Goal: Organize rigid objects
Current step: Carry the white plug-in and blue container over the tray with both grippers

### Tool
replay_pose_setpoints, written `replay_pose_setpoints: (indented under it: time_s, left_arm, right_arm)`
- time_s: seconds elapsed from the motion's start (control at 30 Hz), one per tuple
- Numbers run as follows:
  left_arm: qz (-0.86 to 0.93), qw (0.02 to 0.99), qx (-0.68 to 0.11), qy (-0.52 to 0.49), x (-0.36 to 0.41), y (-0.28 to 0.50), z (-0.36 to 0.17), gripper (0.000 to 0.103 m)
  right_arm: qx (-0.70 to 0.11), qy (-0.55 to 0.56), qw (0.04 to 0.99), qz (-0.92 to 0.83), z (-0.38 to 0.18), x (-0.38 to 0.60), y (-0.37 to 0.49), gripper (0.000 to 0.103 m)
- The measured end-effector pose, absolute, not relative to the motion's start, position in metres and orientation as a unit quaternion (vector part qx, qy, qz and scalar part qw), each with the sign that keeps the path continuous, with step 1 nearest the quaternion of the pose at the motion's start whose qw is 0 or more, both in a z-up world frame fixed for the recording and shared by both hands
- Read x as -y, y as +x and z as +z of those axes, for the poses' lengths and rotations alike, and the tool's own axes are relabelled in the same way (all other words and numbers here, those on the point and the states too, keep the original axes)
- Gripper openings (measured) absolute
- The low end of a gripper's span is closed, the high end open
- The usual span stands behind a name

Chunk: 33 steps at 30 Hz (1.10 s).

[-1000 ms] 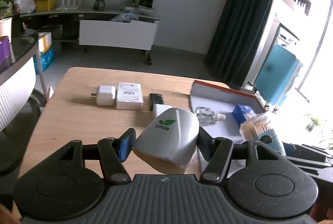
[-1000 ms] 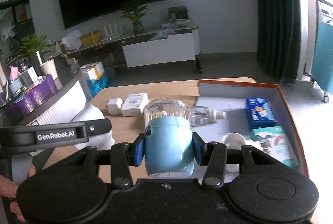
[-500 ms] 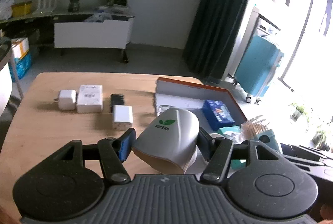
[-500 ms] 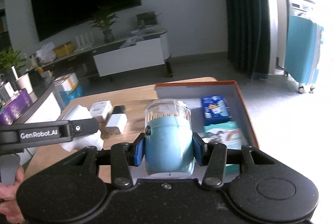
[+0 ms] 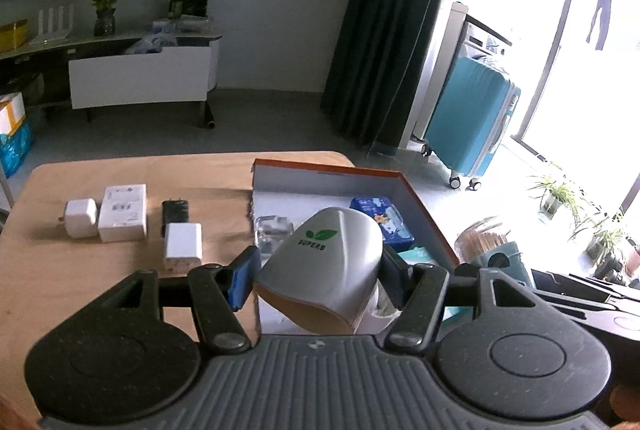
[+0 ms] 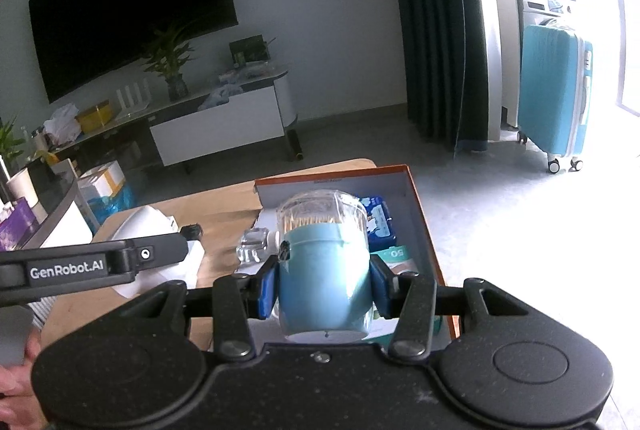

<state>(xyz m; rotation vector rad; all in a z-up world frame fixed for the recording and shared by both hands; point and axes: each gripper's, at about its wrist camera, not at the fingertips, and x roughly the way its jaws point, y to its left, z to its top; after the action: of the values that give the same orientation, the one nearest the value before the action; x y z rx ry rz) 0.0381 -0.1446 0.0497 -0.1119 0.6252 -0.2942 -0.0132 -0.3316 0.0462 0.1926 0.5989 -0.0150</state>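
Note:
My left gripper (image 5: 318, 276) is shut on a white cup (image 5: 322, 270) with a green leaf logo, tilted with its mouth toward the camera, above the near part of an orange-rimmed box (image 5: 332, 172). My right gripper (image 6: 324, 288) is shut on a blue toothpick holder (image 6: 324, 270) with a clear lid, held upright over the same box (image 6: 424, 230). That holder (image 5: 486, 242) also shows at the right in the left wrist view. Inside the box lie a blue packet (image 5: 382, 220), a clear bottle (image 5: 274, 230) and a teal packet (image 6: 394, 258).
On the wooden table (image 5: 80, 270) left of the box stand two white chargers (image 5: 82, 218) (image 5: 183, 246), a white carton (image 5: 122, 216) and a black adapter (image 5: 175, 210). The left gripper's arm (image 6: 92, 264) crosses the right wrist view. A blue suitcase (image 5: 472, 130) stands on the floor beyond.
Both grippers have swung to the right with their objects still held. The box now lies straight ahead in both views and the chargers have slid to the left.

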Motion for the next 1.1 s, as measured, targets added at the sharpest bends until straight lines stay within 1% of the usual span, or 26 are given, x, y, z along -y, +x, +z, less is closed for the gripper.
replay_pose_setpoints:
  time_s: [0.63, 1.1]
  left_arm:
    - [-0.158, 0.941, -0.296, -0.043, 0.164, 0.061, 0.06, 0.063]
    - [-0.159, 0.941, -0.297, -0.039, 0.169, 0.073, 0.062, 0.063]
  right_arm:
    - [-0.277, 0.091, 0.957, -0.01, 0.063, 0.339, 0.012, 0.056]
    - [-0.279, 0.085, 0.956, -0.018, 0.065, 0.341, 0.029, 0.056]
